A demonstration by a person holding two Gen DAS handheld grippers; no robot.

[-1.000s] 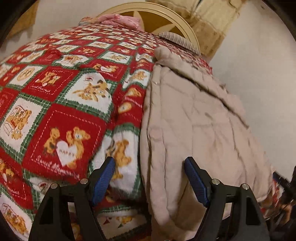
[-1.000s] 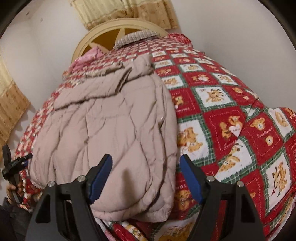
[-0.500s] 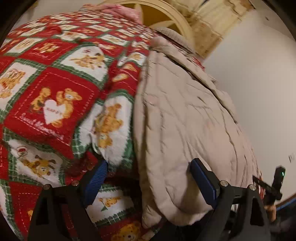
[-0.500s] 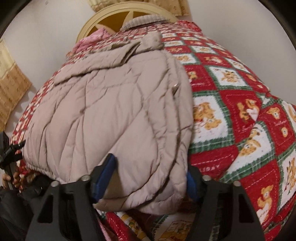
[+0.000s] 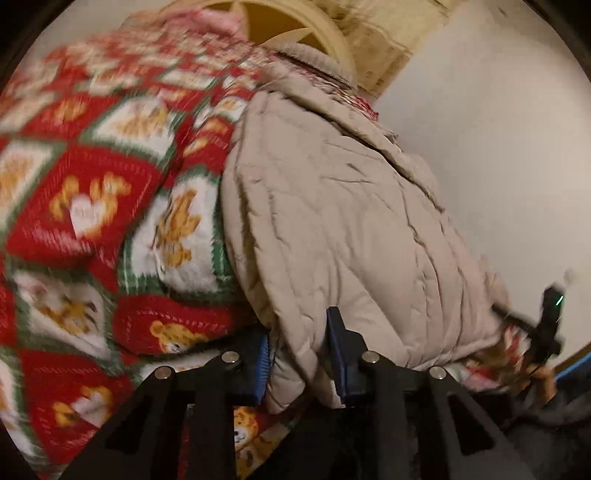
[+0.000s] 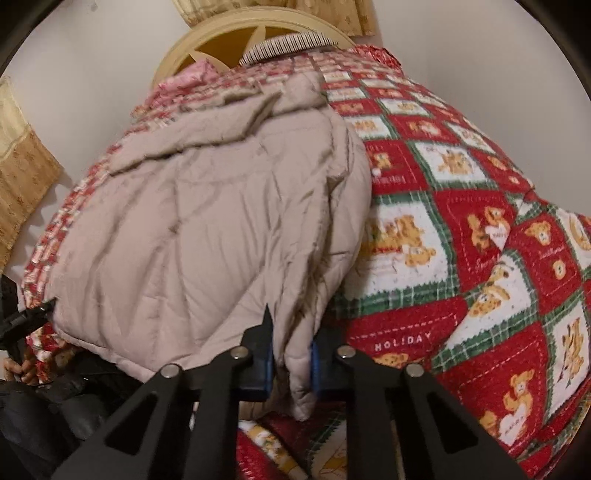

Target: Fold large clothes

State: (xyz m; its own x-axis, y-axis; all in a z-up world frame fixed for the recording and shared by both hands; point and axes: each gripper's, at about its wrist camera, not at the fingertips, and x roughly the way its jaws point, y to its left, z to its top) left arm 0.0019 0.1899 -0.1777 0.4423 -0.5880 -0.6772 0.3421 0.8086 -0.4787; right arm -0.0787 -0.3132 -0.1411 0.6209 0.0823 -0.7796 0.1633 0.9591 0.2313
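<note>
On the bed, over a red, green and white fleece blanket printed with teddy bears (image 6: 461,280), we find a beige quilted padded jacket (image 6: 207,236) lying flat. Its long axis runs from the near bed edge toward the cream arched wooden headboard (image 6: 221,33); the collar end points at the headboard, the hem at us. No containers in view.

Left gripper (image 5: 299,350): jaws have just been closing; the blue pads (image 5: 337,332) now pinch the near hem corner of the jacket on the side next to the open blanket. Fabric bunches between them and hangs below. This view is motion-blurred, mostly on the blanket.

Right gripper (image 6: 290,350): jaws have also just been closing, and they now clamp a thick fold of hem at the corresponding corner in its own view. The cloth is squeezed narrow between the pads and droops beneath.

At the far hem corner in the left view we see the other gripper's black frame with a hand (image 5: 543,380) on it. A grey ribbed pillow (image 6: 288,46) rests against the headboard, and a pink cloth (image 6: 192,74) lies beside it.
</note>
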